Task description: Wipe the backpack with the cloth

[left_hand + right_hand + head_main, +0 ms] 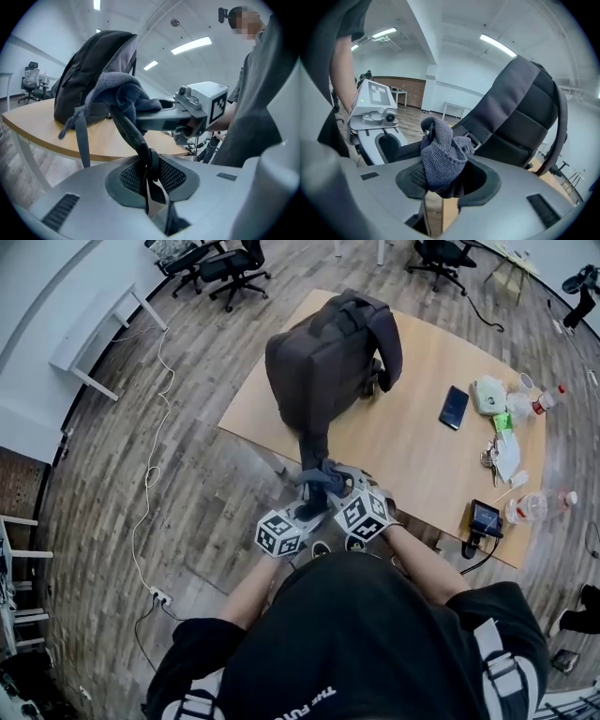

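Observation:
A dark grey backpack (323, 357) stands upright on the wooden table (412, 442), near its front left edge. One shoulder strap (312, 448) hangs off that edge toward me. My left gripper (149, 176) is shut on this strap (136, 136), and in the head view it sits just below the table edge (307, 493). My right gripper (443, 176) is shut on a bunched blue-grey cloth (440, 157). The cloth (119, 93) rests against the strap right above the left jaws. Behind the cloth rises the backpack (520, 117). Both grippers are side by side, nearly touching.
A black phone (454, 407), a white box (488, 394), keys, papers and two plastic bottles (536, 506) lie at the table's right end. A small device (485, 518) hangs at the front edge. Office chairs (230, 266) stand beyond. A white cable (150, 474) runs across the floor on the left.

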